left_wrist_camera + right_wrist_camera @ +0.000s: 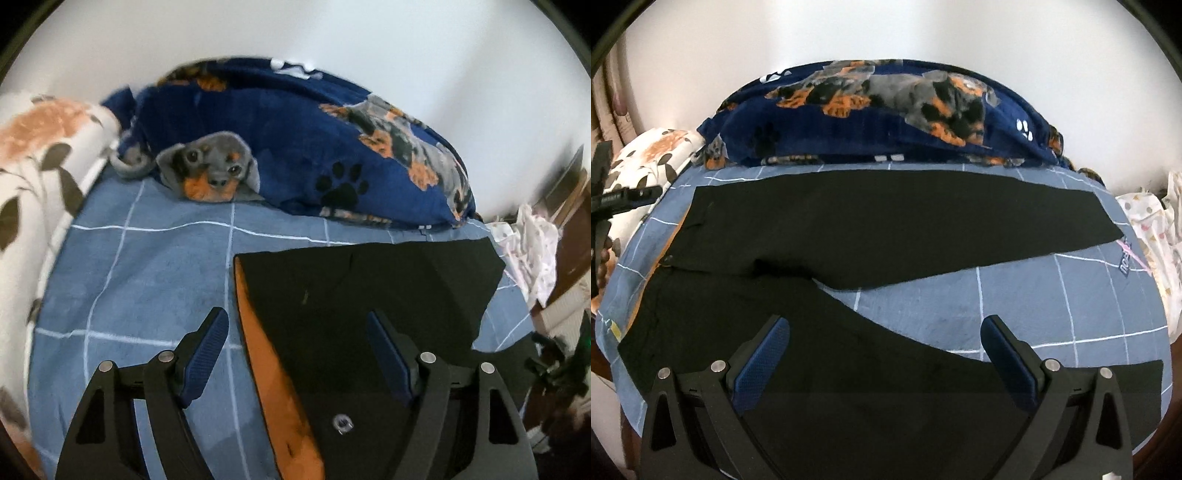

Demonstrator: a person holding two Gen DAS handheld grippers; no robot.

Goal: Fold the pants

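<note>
Black pants (886, 229) lie spread; both tools (299, 339) (886, 339) gape apart; sheet (1071, 295) print unreadable.

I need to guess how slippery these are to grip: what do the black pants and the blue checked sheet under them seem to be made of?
The black pants look like a smooth, matte woven fabric lying flat with crisp edges, with an orange lining at the waistband; the exact fibre is unclear. The blue checked sheet looks like soft, matte cotton-like cloth with a slightly mottled surface.
</note>
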